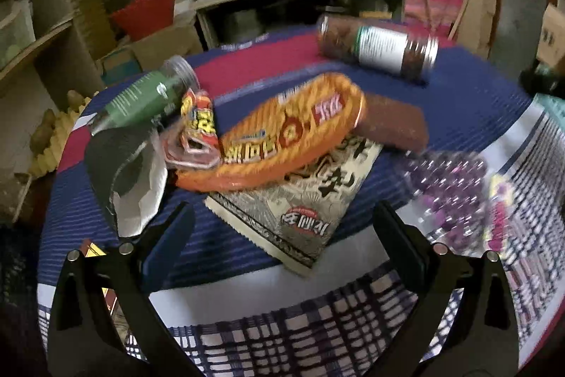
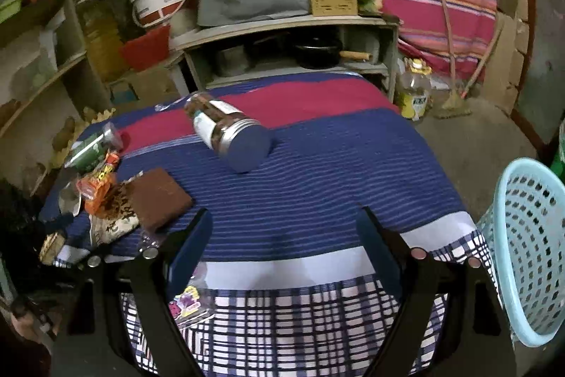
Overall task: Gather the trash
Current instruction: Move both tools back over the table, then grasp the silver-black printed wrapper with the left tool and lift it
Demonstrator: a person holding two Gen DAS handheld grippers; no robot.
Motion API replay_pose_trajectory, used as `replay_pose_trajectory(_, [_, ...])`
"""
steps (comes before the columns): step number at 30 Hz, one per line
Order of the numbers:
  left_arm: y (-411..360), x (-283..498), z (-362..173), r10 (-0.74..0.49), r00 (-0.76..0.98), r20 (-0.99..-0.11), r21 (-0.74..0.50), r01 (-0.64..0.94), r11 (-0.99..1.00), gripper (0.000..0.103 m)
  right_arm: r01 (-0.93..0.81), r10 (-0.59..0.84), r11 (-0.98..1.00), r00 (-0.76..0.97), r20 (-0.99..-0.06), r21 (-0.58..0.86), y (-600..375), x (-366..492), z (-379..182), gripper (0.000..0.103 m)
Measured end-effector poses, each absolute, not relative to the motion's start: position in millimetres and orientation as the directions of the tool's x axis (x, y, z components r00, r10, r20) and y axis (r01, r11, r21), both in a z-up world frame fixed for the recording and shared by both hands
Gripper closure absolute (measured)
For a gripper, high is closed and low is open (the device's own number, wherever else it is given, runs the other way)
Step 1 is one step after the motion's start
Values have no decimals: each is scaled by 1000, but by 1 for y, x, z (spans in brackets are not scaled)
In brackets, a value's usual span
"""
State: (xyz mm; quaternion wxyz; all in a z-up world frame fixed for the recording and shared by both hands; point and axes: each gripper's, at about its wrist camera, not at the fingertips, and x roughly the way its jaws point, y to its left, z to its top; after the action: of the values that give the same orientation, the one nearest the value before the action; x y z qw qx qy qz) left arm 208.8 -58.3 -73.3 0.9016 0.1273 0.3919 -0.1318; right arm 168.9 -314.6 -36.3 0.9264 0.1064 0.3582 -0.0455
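Observation:
On the blue and red striped cloth (image 1: 247, 66) lies a heap of wrappers: an orange snack bag (image 1: 282, 136) on a black and cream packet (image 1: 296, 204), a small red and yellow wrapper (image 1: 197, 119), and a purple dotted clear bag (image 1: 455, 196) at right. My left gripper (image 1: 282, 228) is open and empty, just above the cream packet. My right gripper (image 2: 282, 228) is open and empty over bare cloth (image 2: 317, 186); the heap (image 2: 106, 196) lies to its left. A purple wrapper (image 2: 189, 304) lies beneath its left finger.
A jar with a white label (image 1: 378, 48) lies on its side at the back, also in the right wrist view (image 2: 226, 133). A green tube (image 1: 144, 98), a brown block (image 1: 392, 126), and white paper (image 1: 141, 196) lie nearby. A light blue perforated basket (image 2: 529, 249) stands right of the table. Cluttered shelves stand behind.

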Motion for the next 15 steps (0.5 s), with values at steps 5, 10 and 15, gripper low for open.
replay_pose_trajectory(5, [-51,224,-79,-128,623,-772,86,301,950,13,180,-3,965,735,-678,190,-323,171,-40,21])
replay_pose_trajectory(10, [-38,242,-76,-179,627,-758,1,276,961,17,172,3,966,738,-675,193,-322,173,-39,21])
replay_pose_trajectory(15, [-36,250,-71,-227,646,-729,-41,290,956,21,156,10,971,734,-679,183,-319,175,-41,21])
